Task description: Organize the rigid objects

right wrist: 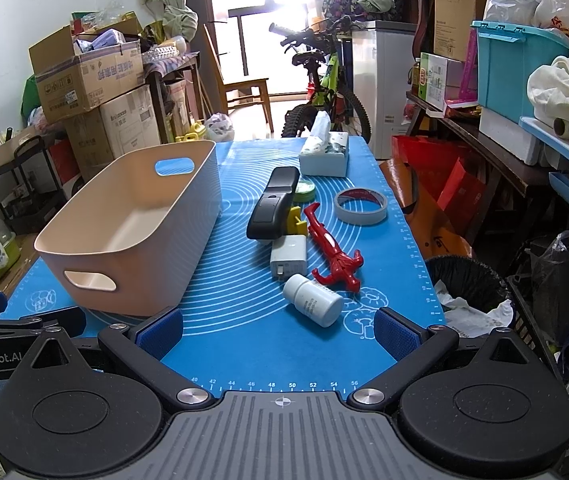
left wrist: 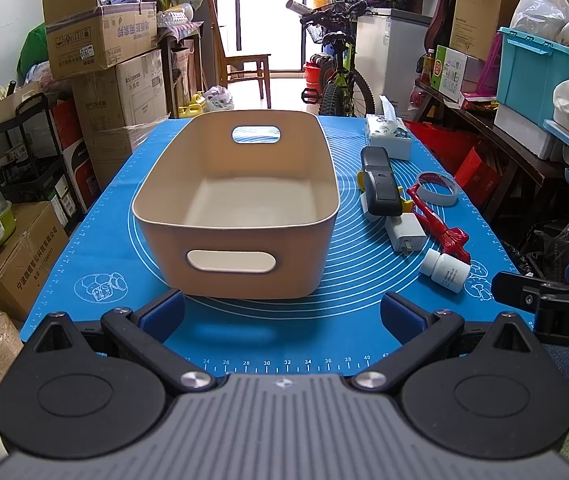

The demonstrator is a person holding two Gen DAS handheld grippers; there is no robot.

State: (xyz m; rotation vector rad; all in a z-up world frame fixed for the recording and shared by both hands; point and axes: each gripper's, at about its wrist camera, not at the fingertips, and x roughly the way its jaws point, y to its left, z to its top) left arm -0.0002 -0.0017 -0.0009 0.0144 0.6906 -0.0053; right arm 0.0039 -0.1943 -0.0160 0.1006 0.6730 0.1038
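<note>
Both your grippers, left (left wrist: 282, 312) and right (right wrist: 278, 330), are spread wide and hold nothing, hovering just short of the bin (left wrist: 236, 200). Right of the bin lie the black case (right wrist: 272, 208), charger (right wrist: 289, 258), red figure (right wrist: 334, 252), pill bottle (right wrist: 313, 300) and tape roll (right wrist: 360, 206), all on the blue mat (right wrist: 244, 344).

1. Beige bin (right wrist: 132, 236), handle cut-outs at each end, sits empty and upright on the mat.
2. At its 3 o'clock, a black case (right wrist: 270, 206) lies flat.
3. White charger (right wrist: 289, 258) touches the case's near end.
4. Red figurine (right wrist: 332, 252) lies flat just beside the charger.
5. White bottle (right wrist: 313, 300) lies tipped on its side, nearest.
6. Tape roll (right wrist: 360, 206) lies flat at the figurine's 1 o'clock.
</note>
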